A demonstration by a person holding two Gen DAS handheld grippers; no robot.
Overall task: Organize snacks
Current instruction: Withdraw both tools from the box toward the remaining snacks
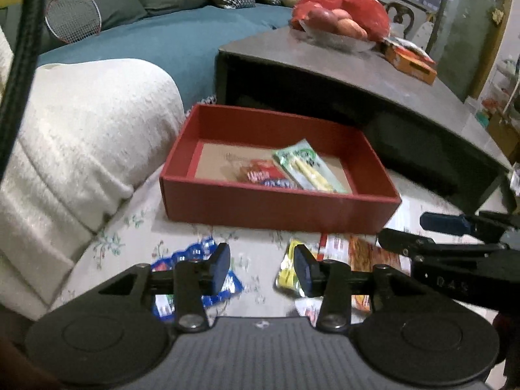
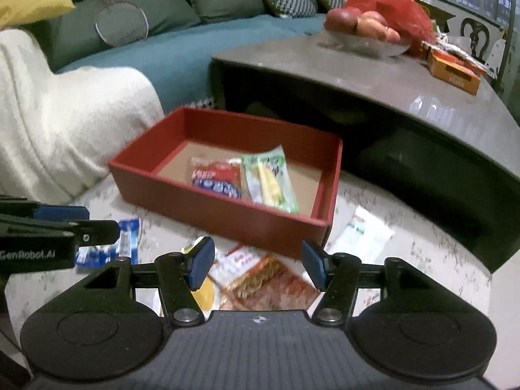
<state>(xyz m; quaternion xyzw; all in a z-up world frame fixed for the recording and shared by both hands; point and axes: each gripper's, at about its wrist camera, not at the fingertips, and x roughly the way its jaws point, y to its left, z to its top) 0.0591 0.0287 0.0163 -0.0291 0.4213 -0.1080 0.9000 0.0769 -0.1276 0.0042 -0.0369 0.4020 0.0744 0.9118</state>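
A red open box (image 1: 279,209) (image 2: 227,217) stands on the floral cloth. Inside it lie a red-and-blue snack packet (image 1: 265,175) (image 2: 216,178) and a green packet with yellow sticks (image 1: 308,169) (image 2: 271,182). My left gripper (image 1: 262,268) hovers open in front of the box with nothing between its fingers; a blue packet (image 1: 191,256) and a yellow packet (image 1: 285,271) lie on the cloth under it. My right gripper (image 2: 257,266) is open and empty above an orange-red packet (image 2: 269,284) (image 1: 367,256). Each gripper shows at the edge of the other's view.
A white packet (image 2: 360,234) lies right of the box. A white blanket (image 1: 81,149) rises on the left. Behind the box stands a dark low table (image 1: 357,74) with a fruit bowl (image 1: 338,35) and an orange carton (image 1: 412,61). A teal sofa (image 1: 156,39) runs along the back.
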